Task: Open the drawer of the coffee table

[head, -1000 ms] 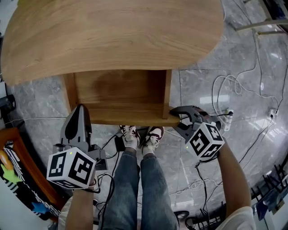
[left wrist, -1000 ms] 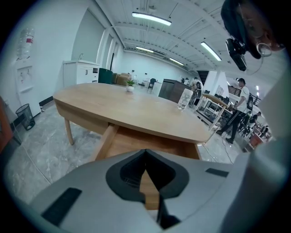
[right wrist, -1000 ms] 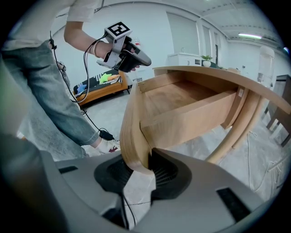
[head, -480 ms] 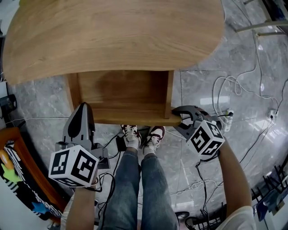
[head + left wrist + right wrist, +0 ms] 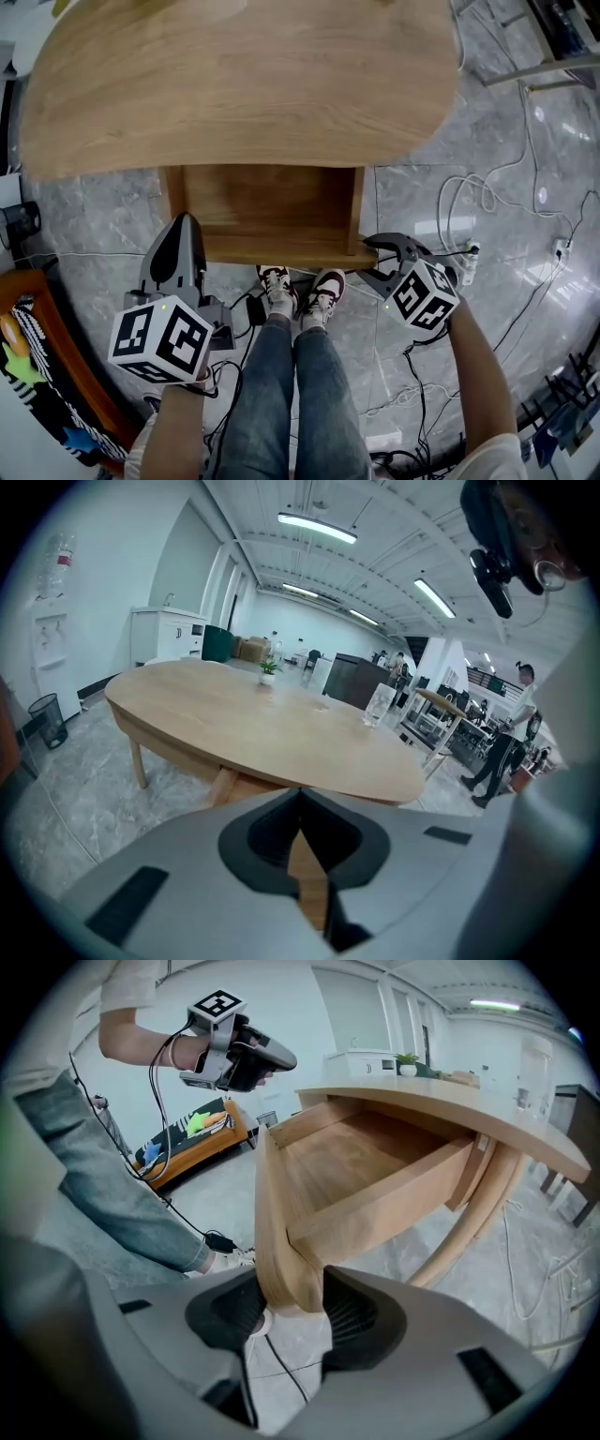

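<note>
Right tool (image 5: 373, 260) jaws have just been opening, now loose around the front corner of the drawer (image 5: 272, 211), which is pulled out under the bench (image 5: 244, 84). Left tool (image 5: 182, 221) is closed and empty. Task looks done.

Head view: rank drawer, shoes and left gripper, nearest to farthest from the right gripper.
1. drawer: its corner sits between the right gripper's jaws, which have just been opening.
2. shoes: on the floor, mid-picture.
3. left gripper: far left.
</note>
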Motion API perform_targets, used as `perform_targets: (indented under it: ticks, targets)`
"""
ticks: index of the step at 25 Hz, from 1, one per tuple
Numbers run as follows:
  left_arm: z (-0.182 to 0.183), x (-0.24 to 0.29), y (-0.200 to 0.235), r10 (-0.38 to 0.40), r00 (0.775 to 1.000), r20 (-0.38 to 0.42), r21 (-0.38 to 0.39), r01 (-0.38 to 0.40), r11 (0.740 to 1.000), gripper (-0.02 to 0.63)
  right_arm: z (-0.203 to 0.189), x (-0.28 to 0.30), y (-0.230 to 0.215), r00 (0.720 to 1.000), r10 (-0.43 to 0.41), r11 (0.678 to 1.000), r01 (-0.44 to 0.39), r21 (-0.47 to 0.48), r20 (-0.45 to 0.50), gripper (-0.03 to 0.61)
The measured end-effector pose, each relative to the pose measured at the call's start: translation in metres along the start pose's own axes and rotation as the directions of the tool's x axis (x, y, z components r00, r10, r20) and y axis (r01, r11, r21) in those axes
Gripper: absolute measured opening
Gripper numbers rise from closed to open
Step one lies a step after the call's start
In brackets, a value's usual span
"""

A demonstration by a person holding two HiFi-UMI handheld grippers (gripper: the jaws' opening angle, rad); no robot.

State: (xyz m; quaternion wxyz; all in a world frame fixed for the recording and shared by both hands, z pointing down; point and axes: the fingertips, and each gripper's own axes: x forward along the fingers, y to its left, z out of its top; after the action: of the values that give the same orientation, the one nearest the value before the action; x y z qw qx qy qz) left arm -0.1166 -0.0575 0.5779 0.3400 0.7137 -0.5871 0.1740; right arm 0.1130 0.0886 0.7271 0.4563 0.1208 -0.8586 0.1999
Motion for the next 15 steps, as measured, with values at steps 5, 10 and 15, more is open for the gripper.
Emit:
perform_targets:
  ticks: [5,10,15]
  targets:
    - [0.030,-0.017,0.002,0.002,0.999,0.036,-0.026,-0.001,1.000,-0.006,0.011,-0.027,0.000,1.000,-0.026,0.999,0.026,0.024,-0.016,0.192]
    - [0.067,-0.048,0.007,0.026,0.997,0.072,-0.045,-0.023,0.999,-0.006,0.037,-0.073,0.005,0.994,-0.081,0.978,0.065,0.200,0.073,0.189]
    - [0.130,-0.087,0.004,0.026,0.988,0.151,-0.073,-0.015,0.997,-0.006,0.103,-0.141,-0.014,0.926,-0.292,0.887,0.168,0.431,0.239,0.190]
